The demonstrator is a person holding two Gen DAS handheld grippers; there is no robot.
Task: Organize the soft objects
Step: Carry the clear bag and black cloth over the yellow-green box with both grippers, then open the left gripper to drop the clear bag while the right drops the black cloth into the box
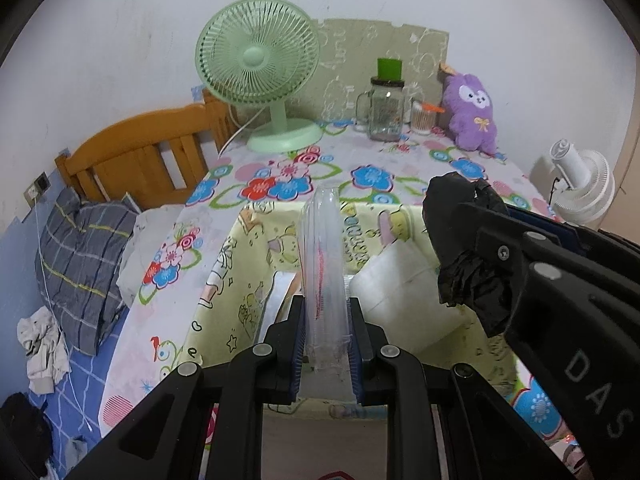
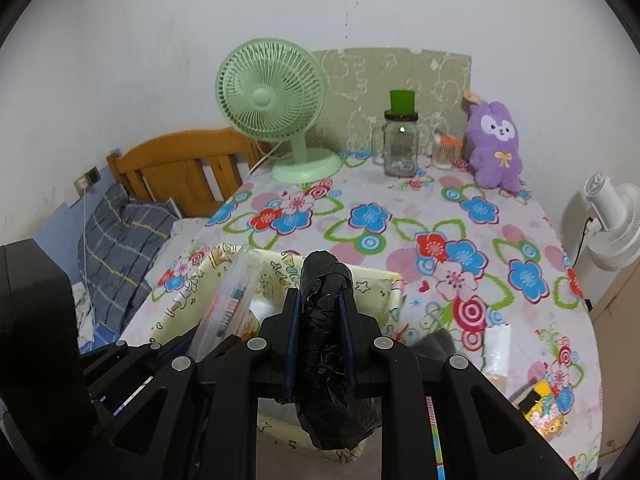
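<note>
Through the left wrist camera I see my left tool (image 1: 326,334) clamped on a clear plastic packet (image 1: 322,256), standing up between the pads with red print on it. It hangs over the yellow fabric bin (image 1: 256,236) on the floral bench (image 1: 360,168), where a white soft bundle (image 1: 404,284) already lies. The packet looks light and floppy, probably slippery film, so I judge a hold low on its body, as now, safer than a pinch at the thin top edge. The right tool (image 1: 460,216) crosses in from the right carrying a crumpled black bag (image 1: 468,264).

Through the right wrist camera the right tool (image 2: 320,300) is closed around that black bag (image 2: 326,344), which bulges above and below the pads; it is soft, squashes easily and weighs little, I would say, so a grip across its middle suits it. The bin's rim (image 2: 394,284) sits just beyond and under the tool. The clear packet (image 2: 230,304) shows at left, over the bin. What lies under the bag inside the bin I cannot make out. A purple plush (image 2: 496,144) sits at the far side of the bench, well apart.
</note>
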